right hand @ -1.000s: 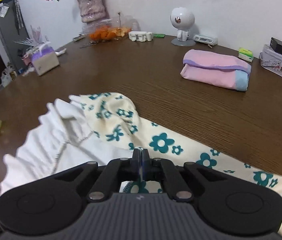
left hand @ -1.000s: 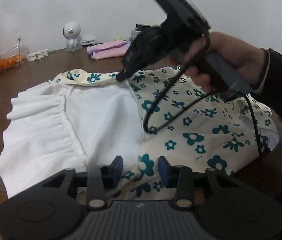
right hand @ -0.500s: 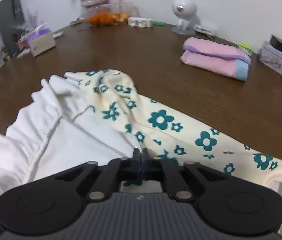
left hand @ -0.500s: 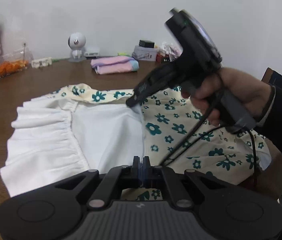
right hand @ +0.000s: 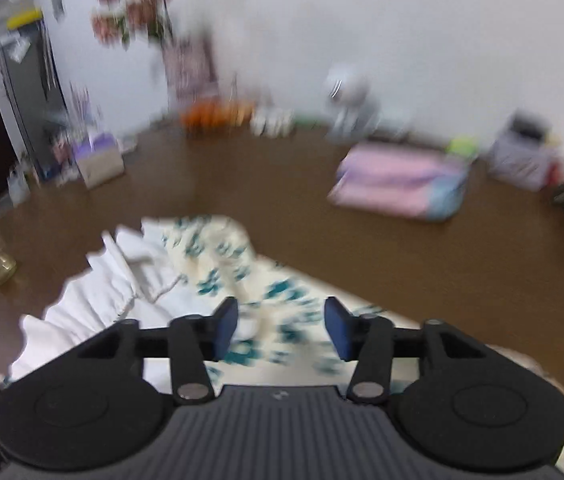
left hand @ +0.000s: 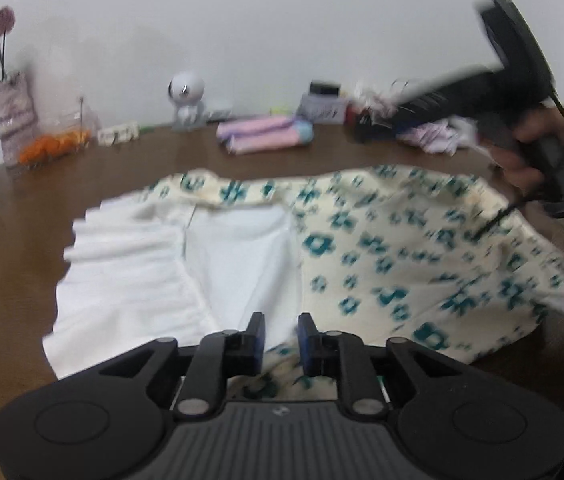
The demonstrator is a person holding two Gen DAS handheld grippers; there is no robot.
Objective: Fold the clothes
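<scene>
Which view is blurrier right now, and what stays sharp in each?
Right wrist view: heavy motion smear across the brown wooden table and folded pink cloth; only the right gripper is crisp. Left wrist view: milder blur on the cream floral garment; the left gripper is sharp.

From my left camera the garment [left hand: 322,256] lies spread on the table [left hand: 42,208] — its near edge just ahead of my left gripper [left hand: 280,338]. Behind it sits a folded pile [left hand: 266,138]; a vase [left hand: 10,120] stands far left — my right gripper [right hand: 281,326] hangs above the cloth.
</scene>
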